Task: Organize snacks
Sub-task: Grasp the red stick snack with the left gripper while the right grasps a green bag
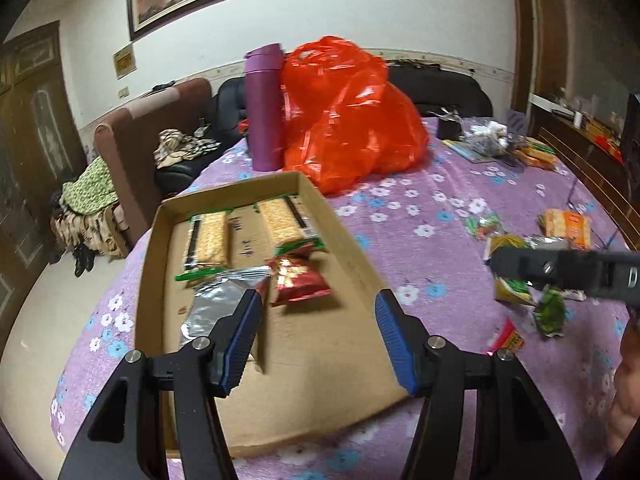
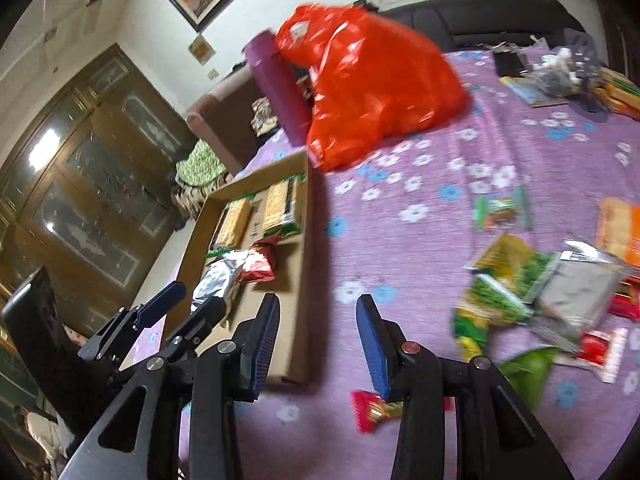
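Closest to where the person stands, the left tool (image 1: pixel 318 334) hangs over the near end of the cardboard tray (image 1: pixel 362 256), its blue pads spread fairly wide with nothing between them. The right tool (image 2: pixel 318 338) hovers just off the tray's right wall, above the bare purple flowered cloth (image 2: pixel 440 152) on the desk, its jaws narrower and likewise empty; a small red candy wrapper (image 2: pixel 374 410) lies just under it.

The tray is where the snacks are being gathered, so it sits at the desk's left edge within easy reach of both hands. Inside it, a silver foil packet (image 1: pixel 216 300) and a shiny red pouch (image 1: pixel 298 276) lie touching in the middle, and beyond them two cracker packs (image 1: pixel 208 240) are laid lengthwise, side by side, at the far end. That looks like deliberate sorting by kind.

Out to the right, the unsorted pile (image 2: pixel 536 292) waits: green and yellow bags, a silver packet, red sachets and an orange pack (image 2: pixel 620 228), all loose on the cloth. My guess is the right tool is heading there next.

Farther back stand a purple flask (image 1: pixel 264 108) and a bulging red plastic bag (image 1: pixel 348 116), touching each other, with clutter behind them at the far edge.
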The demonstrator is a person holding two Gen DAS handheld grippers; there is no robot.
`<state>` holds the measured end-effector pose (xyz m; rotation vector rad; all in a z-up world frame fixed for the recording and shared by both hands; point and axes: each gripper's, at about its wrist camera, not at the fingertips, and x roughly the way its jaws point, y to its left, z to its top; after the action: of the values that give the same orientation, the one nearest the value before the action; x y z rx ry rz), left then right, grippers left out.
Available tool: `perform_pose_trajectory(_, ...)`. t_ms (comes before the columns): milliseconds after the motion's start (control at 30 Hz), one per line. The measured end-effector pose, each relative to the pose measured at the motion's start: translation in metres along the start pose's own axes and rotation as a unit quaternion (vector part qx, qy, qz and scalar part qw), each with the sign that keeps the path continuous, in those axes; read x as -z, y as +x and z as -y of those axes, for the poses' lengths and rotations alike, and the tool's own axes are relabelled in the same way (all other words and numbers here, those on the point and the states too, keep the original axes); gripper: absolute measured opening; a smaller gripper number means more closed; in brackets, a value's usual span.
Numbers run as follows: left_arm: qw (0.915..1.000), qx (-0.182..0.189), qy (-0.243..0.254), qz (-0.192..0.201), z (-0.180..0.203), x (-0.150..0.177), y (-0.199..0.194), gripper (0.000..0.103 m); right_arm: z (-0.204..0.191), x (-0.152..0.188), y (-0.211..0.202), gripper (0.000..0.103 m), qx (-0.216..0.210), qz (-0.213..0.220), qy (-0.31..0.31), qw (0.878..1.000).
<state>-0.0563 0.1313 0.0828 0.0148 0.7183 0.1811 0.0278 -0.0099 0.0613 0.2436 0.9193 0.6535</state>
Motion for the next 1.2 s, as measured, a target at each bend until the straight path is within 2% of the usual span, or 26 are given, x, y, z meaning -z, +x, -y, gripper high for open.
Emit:
perform_pose_trajectory(133,0.9993,0.033,0.011,-0.009,0.018,0.001,-0.002,0.059,0.032,0.007,-0.020,0.044,0.011,0.007,0.025,1.000)
perform_pose_trajectory(200,0.9972,0.069,0.021,-0.019,0.031,0.001,0.000,0.058,0.044,0.012,-0.030,0.044,0.006,0.013,0.039,0.999)
perform_pose_trajectory(300,0.9893,0.127,0.057,-0.045,0.058,0.006,0.006,0.058,0.061,0.016,-0.044,0.044,0.009,0.026,0.054,0.998)
perform_pose_trajectory(367,0.9833,0.150,0.080,-0.065,0.078,0.012,0.013,0.058,0.074,0.018,-0.052,0.044,0.004,0.035,0.068,0.997)
perform_pose_trajectory(500,0.9767,0.155,0.120,-0.088,0.106,0.025,0.022,0.058,0.093,0.022,-0.061,0.044,0.004,0.040,0.093,0.995)
perform_pose_trajectory(633,0.9741,0.141,0.149,-0.096,0.126,0.029,0.033,0.058,0.100,0.024,-0.057,0.044,0.006,0.022,0.095,0.995)
perform_pose_trajectory(733,0.9730,0.136,0.155,-0.105,0.132,0.032,0.041,0.057,0.101,0.027,-0.049,0.044,0.034,0.006,0.091,0.995)
perform_pose_trajectory(800,0.9731,0.129,0.156,-0.111,0.136,0.034,0.047,0.047,0.100,0.029,-0.045,0.044,0.050,-0.001,0.079,0.996)
perform_pose_trajectory(833,0.9739,0.131,0.151,-0.107,0.134,0.034,0.047,0.046,0.100,0.030,-0.041,0.044,0.057,-0.007,0.077,0.995)
perform_pose_trajectory(900,0.9736,0.141,0.144,-0.107,0.133,0.034,0.047,0.033,0.098,0.032,-0.036,0.044,0.066,-0.013,0.065,0.996)
perform_pose_trajectory(1067,0.9743,0.151,0.134,-0.101,0.133,0.033,0.048,0.022,0.092,0.037,-0.019,0.044,0.103,-0.031,0.036,0.994)
perform_pose_trajectory(1200,0.9755,0.156,0.118,-0.101,0.130,0.032,0.049,0.019,0.090,0.040,-0.012,0.044,0.123,-0.031,0.018,0.992)
